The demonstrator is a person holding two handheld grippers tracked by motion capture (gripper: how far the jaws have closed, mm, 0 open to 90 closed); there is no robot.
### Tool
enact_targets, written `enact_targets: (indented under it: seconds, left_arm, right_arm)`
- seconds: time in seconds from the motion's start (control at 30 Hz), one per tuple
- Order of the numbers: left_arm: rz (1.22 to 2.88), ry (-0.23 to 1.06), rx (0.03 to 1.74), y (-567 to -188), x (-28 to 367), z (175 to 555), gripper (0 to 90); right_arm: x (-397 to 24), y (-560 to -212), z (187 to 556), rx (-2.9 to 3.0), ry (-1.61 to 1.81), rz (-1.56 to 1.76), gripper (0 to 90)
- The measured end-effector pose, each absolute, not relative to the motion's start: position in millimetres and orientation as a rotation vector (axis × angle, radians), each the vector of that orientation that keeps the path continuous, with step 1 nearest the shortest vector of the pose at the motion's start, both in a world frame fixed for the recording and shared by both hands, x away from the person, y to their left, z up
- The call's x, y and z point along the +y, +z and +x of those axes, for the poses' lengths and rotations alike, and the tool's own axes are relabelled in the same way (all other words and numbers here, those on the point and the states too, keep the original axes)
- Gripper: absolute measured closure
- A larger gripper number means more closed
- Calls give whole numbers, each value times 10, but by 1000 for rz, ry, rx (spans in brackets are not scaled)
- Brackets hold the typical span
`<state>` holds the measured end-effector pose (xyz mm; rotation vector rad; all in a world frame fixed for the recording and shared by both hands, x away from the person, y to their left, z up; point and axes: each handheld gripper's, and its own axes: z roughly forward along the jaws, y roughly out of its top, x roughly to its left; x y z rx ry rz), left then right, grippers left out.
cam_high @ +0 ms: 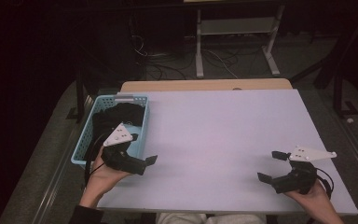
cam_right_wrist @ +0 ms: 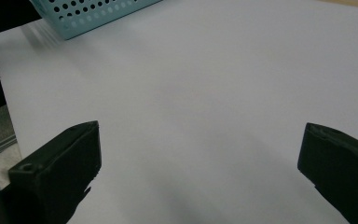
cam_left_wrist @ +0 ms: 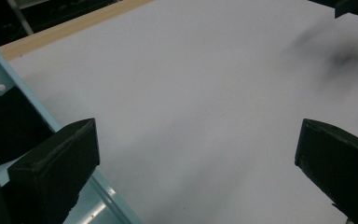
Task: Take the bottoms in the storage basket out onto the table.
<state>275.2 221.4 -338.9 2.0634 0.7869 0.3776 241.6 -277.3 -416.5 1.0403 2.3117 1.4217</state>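
Observation:
A light blue perforated basket (cam_high: 85, 140) stands at the table's left edge with dark cloth (cam_high: 116, 114) heaped inside. My left gripper (cam_high: 142, 148) hovers at the basket's near right corner, open, with nothing between its jaws. In the left gripper view the gripper (cam_left_wrist: 196, 140) has one jaw over the basket rim (cam_left_wrist: 9, 70) and the dark cloth (cam_left_wrist: 7, 121), and the other over the bare white board. My right gripper (cam_high: 271, 166) is held near the front right, open and empty. In the right gripper view the gripper (cam_right_wrist: 198, 140) faces the basket (cam_right_wrist: 88, 14) across the board.
The white board (cam_high: 223, 135) covers the table, with a wooden strip (cam_high: 205, 85) showing along its far edge. Beyond it a metal stand (cam_high: 235, 37) and loose cables (cam_high: 168, 70) sit on the dark floor. The board's front edge runs just ahead of both hands.

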Motion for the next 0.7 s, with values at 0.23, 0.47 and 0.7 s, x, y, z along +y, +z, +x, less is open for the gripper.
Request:
enact_targets:
  seconds: [0.23, 0.47, 0.7]
  left_arm:
    - [2068, 393, 795, -3316, 2256, 2804, 0]
    - [2068, 405, 802, -3260, 2289, 2848, 0]
    - [2067, 411, 824, -3232, 2339, 2919, 0]
  right_arm:
    - [-2771, -4166, 2417, 2314, 1421, 1039, 0]
    - [-2771, -4167, 2419, 2316, 1420, 1039, 0]
    - [-2767, -4167, 2419, 2318, 1419, 1037, 0]
